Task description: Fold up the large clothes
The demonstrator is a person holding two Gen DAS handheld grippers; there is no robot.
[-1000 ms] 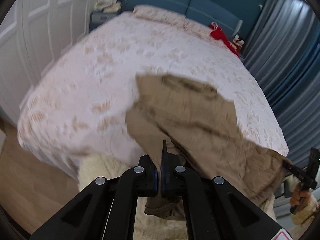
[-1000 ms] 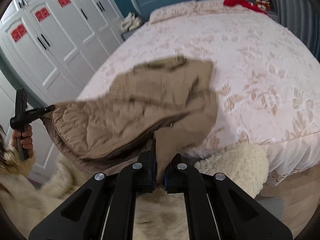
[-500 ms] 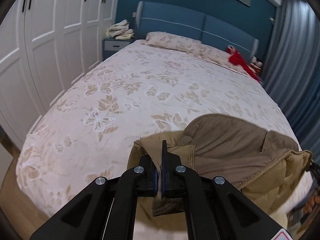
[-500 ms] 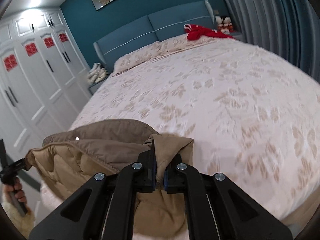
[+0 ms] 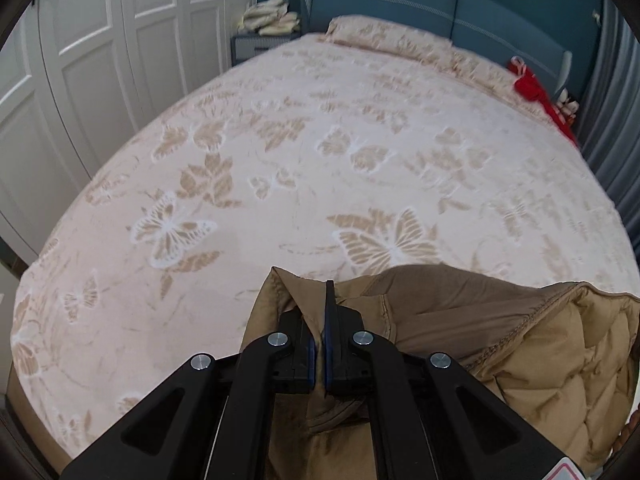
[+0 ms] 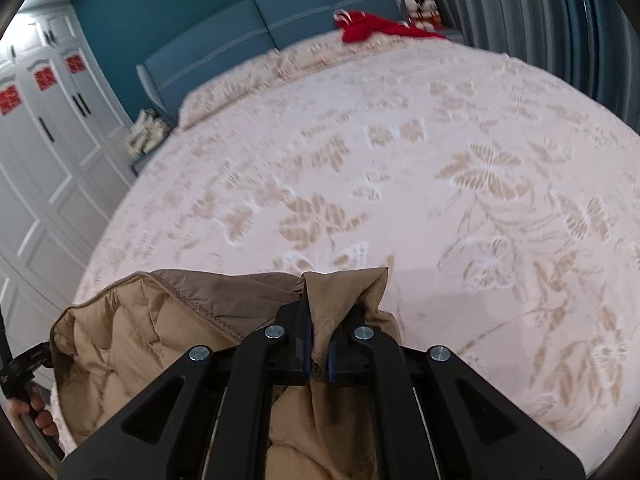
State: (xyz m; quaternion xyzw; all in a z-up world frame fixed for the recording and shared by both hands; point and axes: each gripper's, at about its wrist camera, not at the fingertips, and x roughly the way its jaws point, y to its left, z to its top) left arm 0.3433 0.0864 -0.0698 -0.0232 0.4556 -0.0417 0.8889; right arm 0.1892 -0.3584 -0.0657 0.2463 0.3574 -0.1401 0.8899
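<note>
I have the left tongs (image 5: pixel 319 344) and right tongs (image 6: pixel 318 344) each clamped on the tan jacket (image 5: pixel 480 320), stretched over the bed's (image 5: pixel 280 140) near edge. Next I'd lay it flat.

jacket (image 5: pixel 460 320) is lying on the near edge of the bed (image 5: pixel 280 160), its quilted lining facing up. pillow (image 5: pixel 392 38) is sitting at the bed's far end against the headboard (image 5: pixel 400 4). wardrobe (image 5: pixel 100 40) is standing left of the bed, curtain (image 6: pixel 520 8) hanging right of it.
</note>
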